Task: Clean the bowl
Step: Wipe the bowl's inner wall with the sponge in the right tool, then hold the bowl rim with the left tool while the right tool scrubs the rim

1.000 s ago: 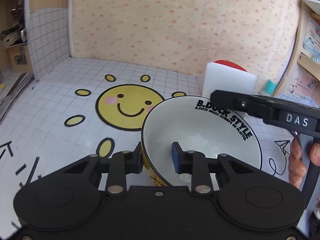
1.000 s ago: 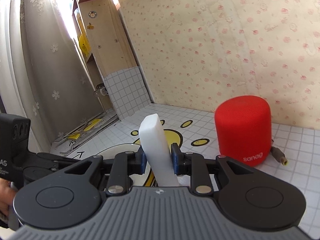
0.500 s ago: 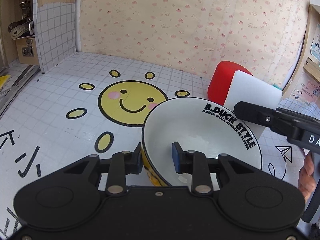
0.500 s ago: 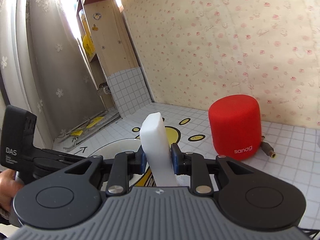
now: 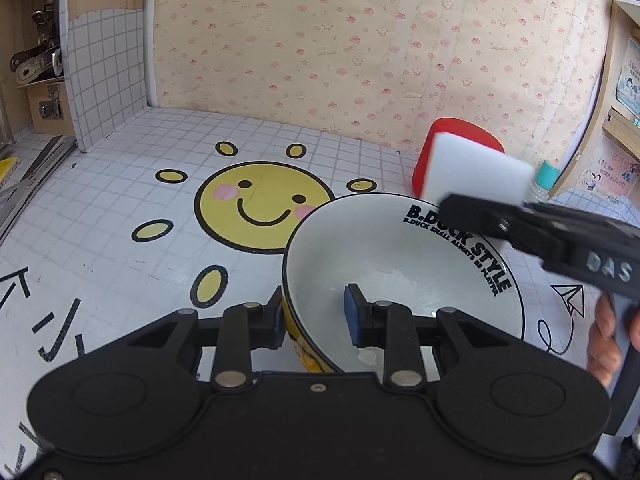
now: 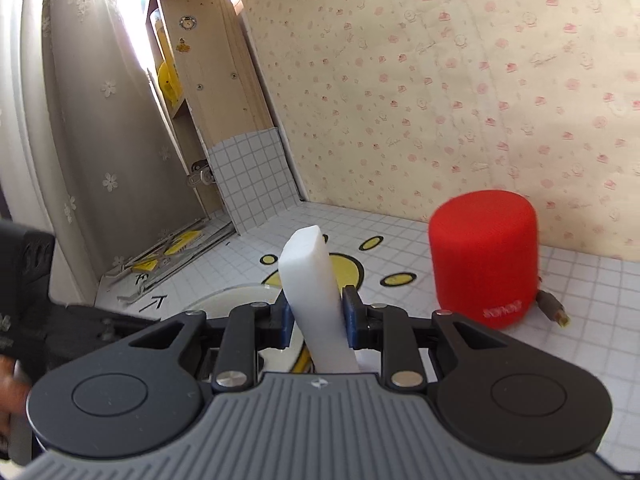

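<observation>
A white bowl (image 5: 404, 264) with black "B.DUCK STYLE" lettering inside and a yellow outside sits tilted on the tiled mat. My left gripper (image 5: 314, 314) is shut on its near rim, one finger outside and one inside. A whitish smear lies on the bowl's bottom. My right gripper (image 6: 316, 314) is shut on a white sponge block (image 6: 316, 280) that stands up between its fingers. In the left wrist view the right gripper (image 5: 476, 204) holds the sponge (image 5: 476, 170) above the bowl's far right rim. Only a slice of the bowl's rim (image 6: 236, 294) shows in the right wrist view.
A red cylindrical speaker (image 6: 484, 256) with a cable plug (image 6: 554, 312) stands behind the bowl, near the wallpapered wall. A wooden shelf unit (image 6: 212, 80) rises at the left, with metal rails (image 5: 28, 176) on the floor by it. A person's hand (image 5: 604, 348) grips the right handle.
The right gripper with the sponge has shifted over the bowl's far right rim and tilted. The left gripper's view has swung slightly; its hold on the rim is unchanged.
</observation>
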